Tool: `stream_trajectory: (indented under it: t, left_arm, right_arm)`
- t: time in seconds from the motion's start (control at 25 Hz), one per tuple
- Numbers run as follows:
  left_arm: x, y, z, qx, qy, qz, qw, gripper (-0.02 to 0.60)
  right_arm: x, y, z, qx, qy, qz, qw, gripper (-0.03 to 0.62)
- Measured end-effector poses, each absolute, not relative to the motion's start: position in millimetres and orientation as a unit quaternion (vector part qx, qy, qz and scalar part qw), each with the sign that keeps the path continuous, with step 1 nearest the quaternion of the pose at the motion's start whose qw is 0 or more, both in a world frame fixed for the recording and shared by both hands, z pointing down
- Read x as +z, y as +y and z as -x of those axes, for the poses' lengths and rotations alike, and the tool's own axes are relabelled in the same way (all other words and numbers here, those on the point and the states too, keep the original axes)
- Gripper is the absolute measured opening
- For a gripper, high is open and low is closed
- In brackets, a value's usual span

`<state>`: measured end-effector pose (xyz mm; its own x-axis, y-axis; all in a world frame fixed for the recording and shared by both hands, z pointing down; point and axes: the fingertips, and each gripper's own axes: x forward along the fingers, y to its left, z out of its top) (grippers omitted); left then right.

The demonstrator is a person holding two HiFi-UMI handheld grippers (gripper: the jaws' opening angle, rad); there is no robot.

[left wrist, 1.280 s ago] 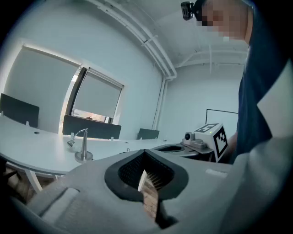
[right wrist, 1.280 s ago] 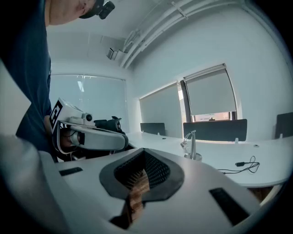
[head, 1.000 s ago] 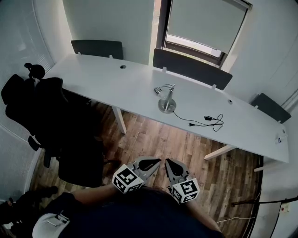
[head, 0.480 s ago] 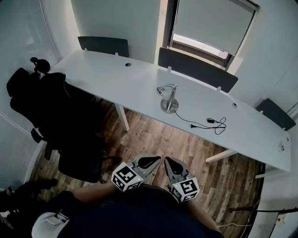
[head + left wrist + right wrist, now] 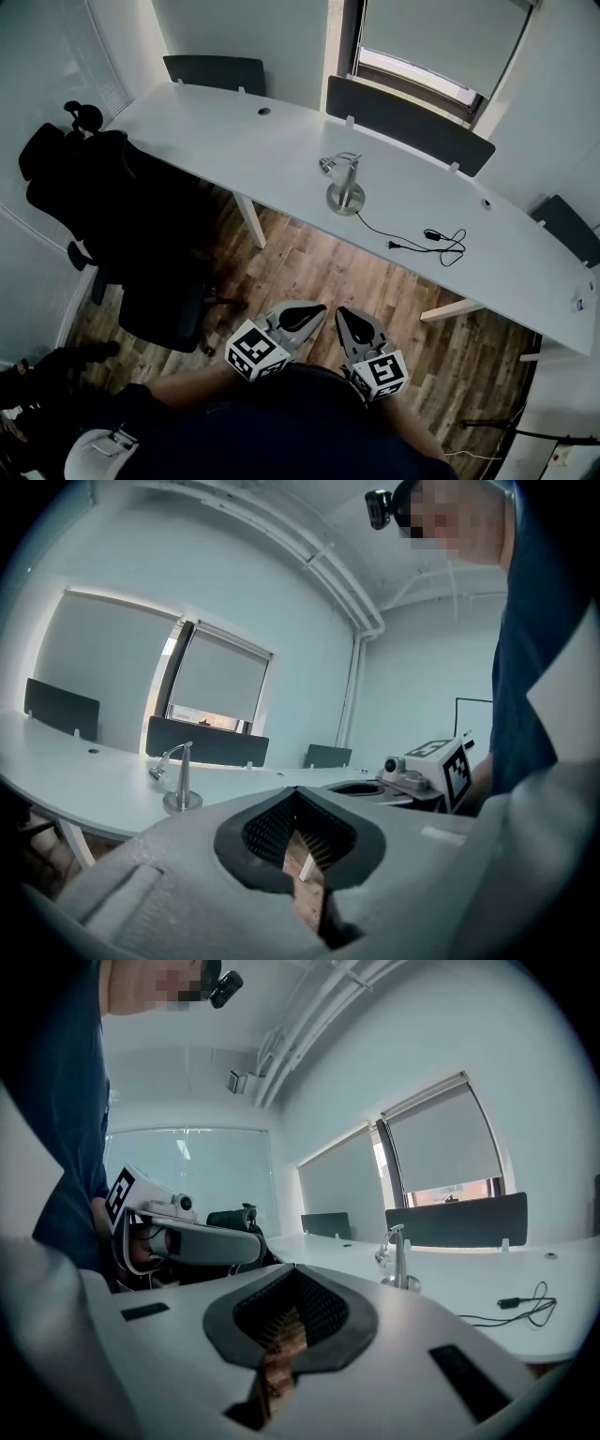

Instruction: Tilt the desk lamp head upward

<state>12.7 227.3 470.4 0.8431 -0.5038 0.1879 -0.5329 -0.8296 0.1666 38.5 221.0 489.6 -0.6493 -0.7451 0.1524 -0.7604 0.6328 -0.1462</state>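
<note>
Your left gripper (image 5: 309,314) and right gripper (image 5: 345,319) sit close to your body above the wood floor (image 5: 309,272), side by side. Both have their jaws closed on nothing, just as a second ago. The only change is small: the desk (image 5: 281,159) has slid a little across your view, so you seem only to be starting your approach. The lamp (image 5: 345,187) stands on the desk, well apart from both grippers, its head (image 5: 328,165) drooping and untouched. The whole reach and tilt are left to do

Lamp (image 5: 345,184) on desk (image 5: 234,150); cable (image 5: 422,242) right.
</note>
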Motion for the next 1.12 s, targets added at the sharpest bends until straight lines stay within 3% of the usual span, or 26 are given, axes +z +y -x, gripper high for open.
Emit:
stream_trajectory:
  t: [0.76, 1.12]
  left_arm:
    - [452.4, -30.1, 28.0, 0.053, -0.202, -0.975, 0.080, 0.006]
    - [453.4, -89.7, 19.8, 0.052, -0.189, -0.977, 0.084, 0.006]
  right_arm:
    - [477.5, -21.4, 3.6, 0.077, -0.876, -0.473, 0.056, 0.011]
    - [480.6, -76.0, -6.6, 0.086, -0.866, -0.487, 0.075, 0.011]
